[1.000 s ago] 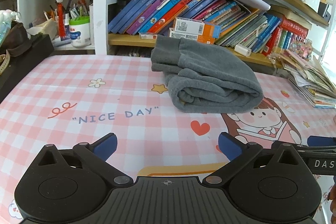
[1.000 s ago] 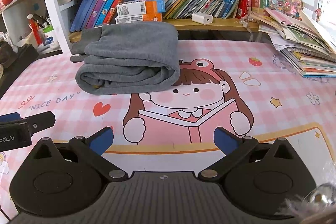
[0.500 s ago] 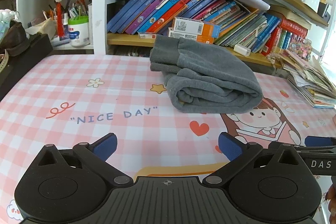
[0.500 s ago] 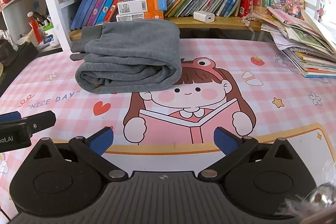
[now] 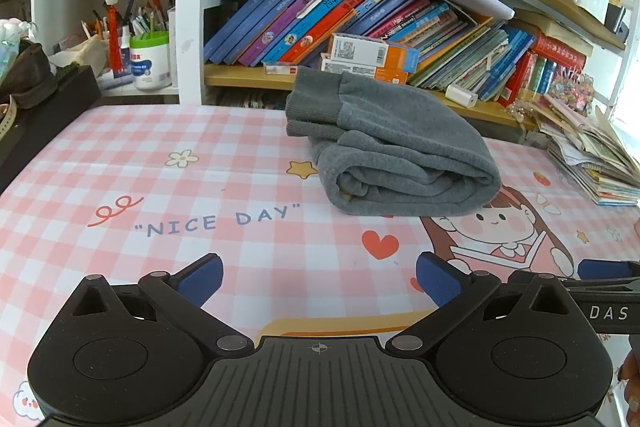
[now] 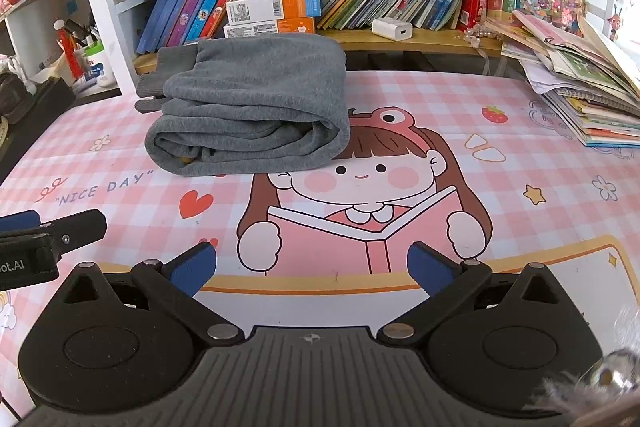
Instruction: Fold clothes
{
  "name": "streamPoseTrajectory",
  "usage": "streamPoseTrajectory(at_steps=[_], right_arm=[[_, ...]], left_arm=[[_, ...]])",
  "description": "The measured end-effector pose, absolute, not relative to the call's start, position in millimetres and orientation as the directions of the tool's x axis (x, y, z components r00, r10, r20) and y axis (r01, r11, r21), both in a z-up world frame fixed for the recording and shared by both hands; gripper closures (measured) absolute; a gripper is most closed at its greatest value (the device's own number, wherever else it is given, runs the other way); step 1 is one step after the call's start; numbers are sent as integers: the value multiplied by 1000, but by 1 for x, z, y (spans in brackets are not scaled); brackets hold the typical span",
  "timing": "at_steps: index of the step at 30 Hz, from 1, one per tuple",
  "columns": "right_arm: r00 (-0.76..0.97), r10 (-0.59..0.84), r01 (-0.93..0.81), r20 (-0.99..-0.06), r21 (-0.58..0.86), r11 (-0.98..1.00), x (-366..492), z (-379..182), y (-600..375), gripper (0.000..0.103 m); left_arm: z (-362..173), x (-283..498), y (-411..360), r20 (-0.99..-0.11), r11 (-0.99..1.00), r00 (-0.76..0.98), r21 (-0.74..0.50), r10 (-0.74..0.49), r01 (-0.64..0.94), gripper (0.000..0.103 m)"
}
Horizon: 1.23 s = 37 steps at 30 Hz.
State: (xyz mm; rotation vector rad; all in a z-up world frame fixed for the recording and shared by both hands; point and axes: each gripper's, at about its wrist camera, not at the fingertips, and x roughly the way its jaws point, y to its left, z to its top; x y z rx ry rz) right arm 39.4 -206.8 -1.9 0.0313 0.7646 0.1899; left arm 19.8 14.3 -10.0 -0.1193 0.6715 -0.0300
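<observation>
A grey fleece garment (image 5: 394, 147) lies folded into a thick bundle on the pink checked tablecloth (image 5: 120, 163), near the table's far edge; its ribbed cuffs point to the back left. The same grey garment (image 6: 252, 111) shows left of centre in the right wrist view. My left gripper (image 5: 318, 281) is open and empty, well short of the bundle. Over the printed reading girl, my right gripper (image 6: 312, 265) is open too, with nothing between its fingers. Each gripper's tip shows at the edge of the other's view.
A bookshelf (image 5: 360, 23) full of books and boxes runs behind the table. A stack of magazines (image 6: 580, 95) lies at the right edge. A black box (image 5: 40, 119) with a brown hat stands on the left. A pen pot (image 5: 150, 59) sits at the back left.
Both cameras have drifted slightly, so the bundle sits a little lower in the right wrist view. The garment has not moved and both grippers stay open.
</observation>
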Motion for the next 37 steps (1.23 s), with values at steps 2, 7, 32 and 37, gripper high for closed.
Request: streamPoseTrajectory(at_steps=[2, 7, 32, 37], right_arm=[[706, 181, -158, -685, 97, 983, 39, -2, -206, 0], [706, 181, -157, -685, 98, 983, 40, -2, -207, 0], [697, 184, -158, -693, 102, 982, 42, -5, -207, 0], [694, 186, -160, -695, 103, 982, 44, -6, -207, 0]], left_arm=[[-10, 20, 14, -619, 993, 783, -119, -67, -10, 0], [-10, 20, 14, -620, 993, 781, -120, -70, -7, 0], [-10, 20, 14, -616, 990, 784, -138, -82, -5, 0], [-12, 22, 14, -621, 990, 779, -139, -86, -1, 0]])
